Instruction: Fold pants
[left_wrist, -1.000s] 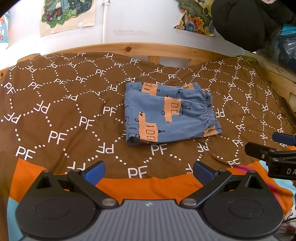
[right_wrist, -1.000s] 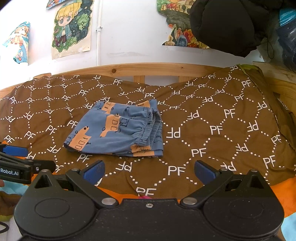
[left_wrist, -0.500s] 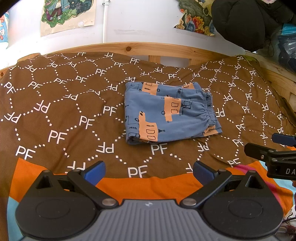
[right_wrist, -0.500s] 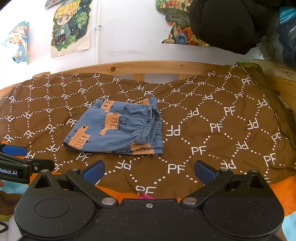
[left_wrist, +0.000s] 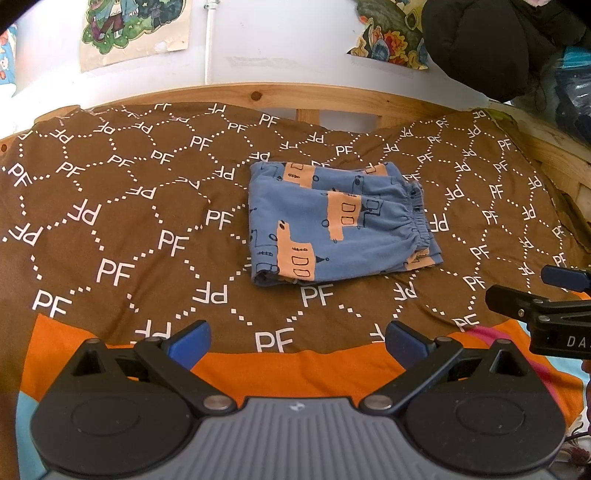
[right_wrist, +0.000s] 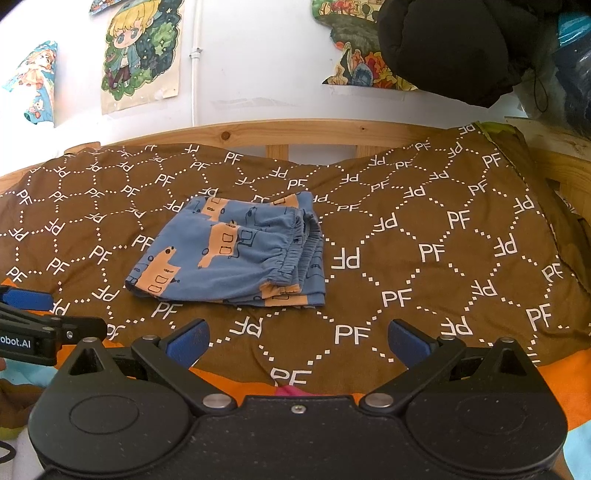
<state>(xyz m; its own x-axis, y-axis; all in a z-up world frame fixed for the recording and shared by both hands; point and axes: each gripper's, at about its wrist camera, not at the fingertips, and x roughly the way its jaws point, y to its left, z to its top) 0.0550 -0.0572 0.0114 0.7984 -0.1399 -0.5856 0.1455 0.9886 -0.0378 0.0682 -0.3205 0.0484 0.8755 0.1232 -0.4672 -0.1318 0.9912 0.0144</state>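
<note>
The blue pants with orange bus prints lie folded into a compact rectangle on the brown blanket, elastic waistband to the right. They also show in the right wrist view. My left gripper is open and empty, held back near the bed's front edge, well short of the pants. My right gripper is open and empty, also back from the pants. The right gripper's fingers show at the right edge of the left wrist view.
A wooden headboard runs behind the blanket, with a white wall and posters above. A black garment hangs at the upper right. An orange sheet edge lies under the blanket at the front.
Both grippers have drawn back slightly; the pants lie still and folded as before.
</note>
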